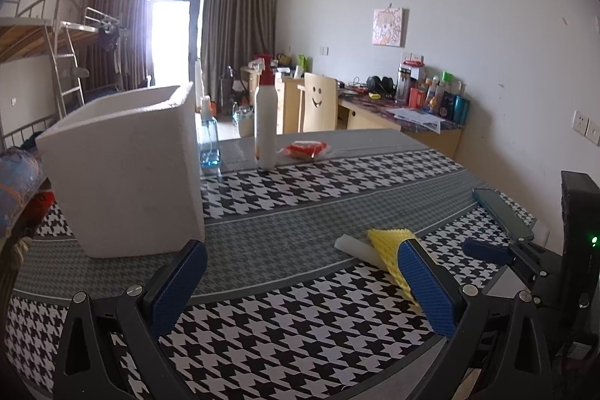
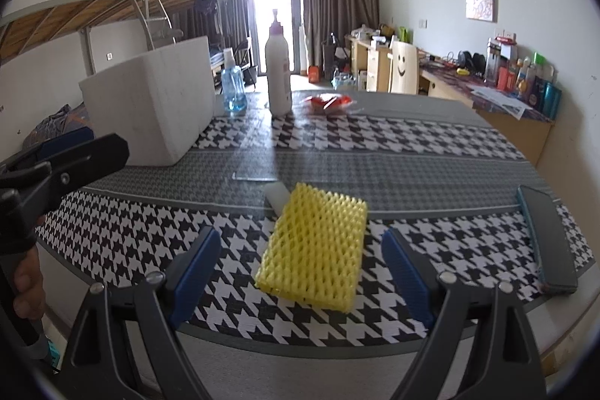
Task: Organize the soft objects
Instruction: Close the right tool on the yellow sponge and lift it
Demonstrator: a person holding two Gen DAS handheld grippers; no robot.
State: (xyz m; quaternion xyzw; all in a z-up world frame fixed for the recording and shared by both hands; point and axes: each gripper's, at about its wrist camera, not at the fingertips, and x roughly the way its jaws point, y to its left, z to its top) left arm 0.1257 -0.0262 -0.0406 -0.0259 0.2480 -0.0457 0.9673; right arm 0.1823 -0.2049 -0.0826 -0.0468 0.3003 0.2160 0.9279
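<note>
Fingers wide on both my left gripper (image 1: 300,282) and right gripper (image 2: 302,267), nothing held: net (image 2: 313,246) unboxed beside box (image 2: 150,107).

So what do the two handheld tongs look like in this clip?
Both are black, angular frames with silver pivot bolts. The left tongs and right tongs have two fingers faced with ribbed blue pads. A black block on the right unit shows a small green light. No sleeve shows.

A white bottle (image 2: 278,77) and a blue spray bottle (image 2: 232,87) stand far ahead of the tongs; a phone (image 2: 547,238) lies to their right.
</note>
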